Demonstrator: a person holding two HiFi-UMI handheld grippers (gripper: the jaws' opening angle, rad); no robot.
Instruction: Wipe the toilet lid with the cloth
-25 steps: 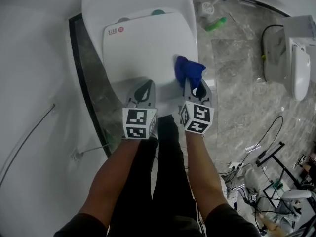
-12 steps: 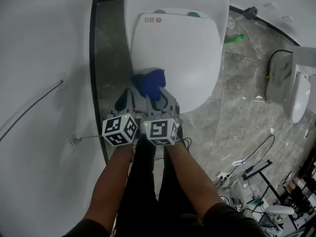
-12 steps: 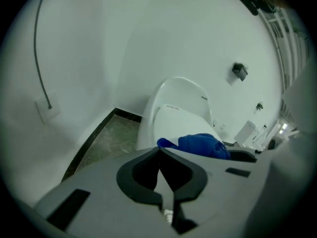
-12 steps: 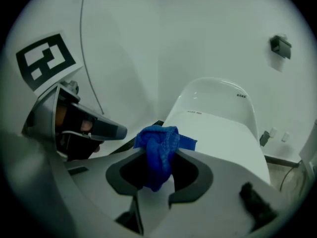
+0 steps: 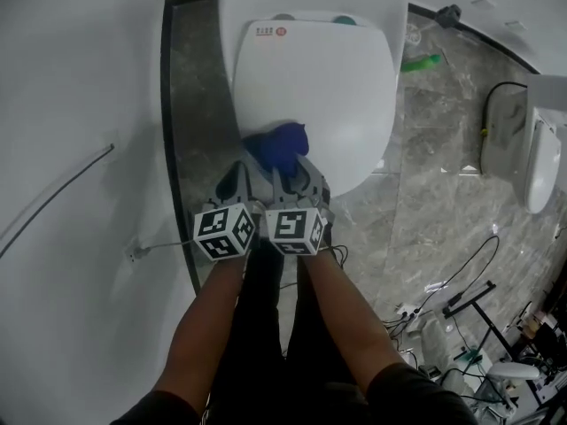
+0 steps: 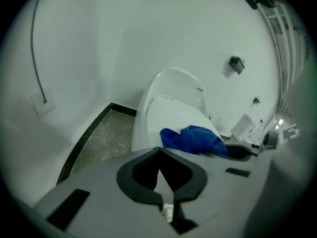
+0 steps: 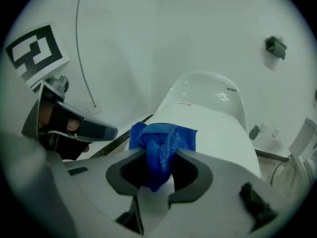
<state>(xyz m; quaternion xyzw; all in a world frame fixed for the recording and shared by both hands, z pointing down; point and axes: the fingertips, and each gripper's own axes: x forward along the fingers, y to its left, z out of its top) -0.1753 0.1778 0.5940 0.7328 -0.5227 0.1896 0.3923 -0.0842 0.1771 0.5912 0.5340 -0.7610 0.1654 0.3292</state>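
Cloth [image 5: 276,146] swept leftward, right tongs [image 7: 159,155] clamping it

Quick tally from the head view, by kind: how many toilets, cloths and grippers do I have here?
Toilets: 2, the near toilet and a second toilet at the right edge
Cloths: 1, the blue cloth
Grippers: 2, the left gripper and the right gripper
Total: 5

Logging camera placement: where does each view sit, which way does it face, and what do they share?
Head view: on the person's head, looking steeply down on the toilet lid; both forearms and legs show.
Left gripper view: rides the left gripper, looking along its shut jaws toward the lid.
Right gripper view: rides the right gripper, jaws clamping the blue cloth.
Shared: all three show cloth and lid.
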